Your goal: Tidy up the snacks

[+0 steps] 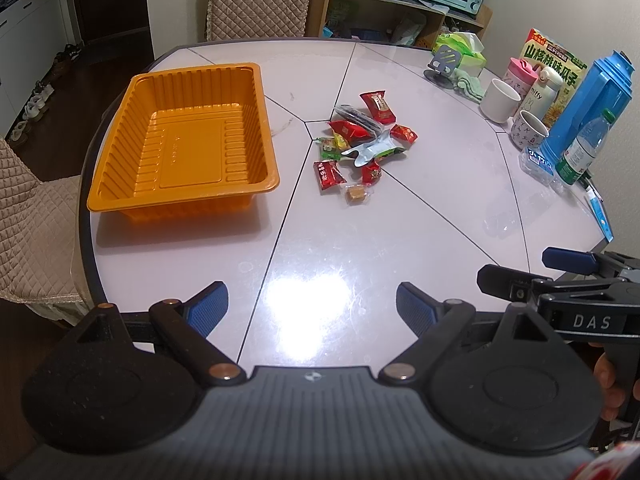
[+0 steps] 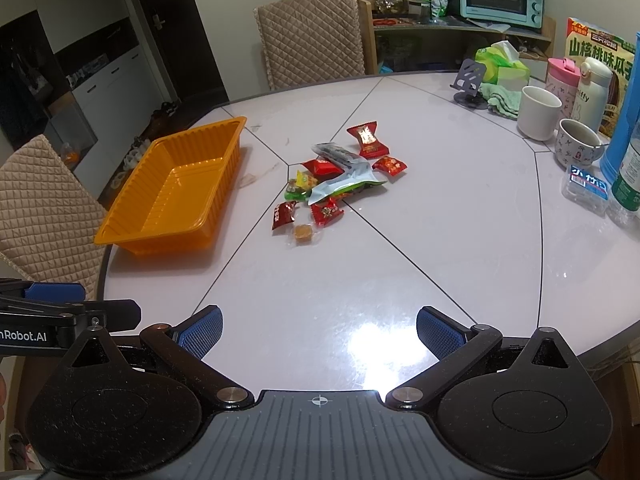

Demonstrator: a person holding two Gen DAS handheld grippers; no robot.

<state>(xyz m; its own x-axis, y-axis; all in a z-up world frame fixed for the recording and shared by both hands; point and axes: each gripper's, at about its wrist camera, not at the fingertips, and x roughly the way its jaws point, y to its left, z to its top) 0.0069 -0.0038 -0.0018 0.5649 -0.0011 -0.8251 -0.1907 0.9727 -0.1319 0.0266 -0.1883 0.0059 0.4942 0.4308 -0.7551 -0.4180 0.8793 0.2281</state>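
An empty orange plastic tray (image 1: 256, 80) (image 2: 132, 220) sits on the left of the white round table. A pile of wrapped snacks (image 1: 360, 136) (image 2: 340, 176) lies at the table's middle: several red packets, a silver-green pouch, a dark packet and a small brown candy (image 1: 356, 193) (image 2: 303, 233) nearest me. My left gripper (image 1: 312, 312) is open and empty over the near table edge. My right gripper (image 2: 320, 334) is open and empty, also at the near edge. The right gripper also shows in the left wrist view (image 1: 516, 276), at the right.
Along the right of the table stand a white mug (image 2: 538, 112), a patterned mug (image 2: 576, 142), a pink cup, a white flask, a blue jug (image 1: 588, 108), a water bottle (image 1: 584, 148), a snack box and tissues. Quilted chairs stand at the left and the far side.
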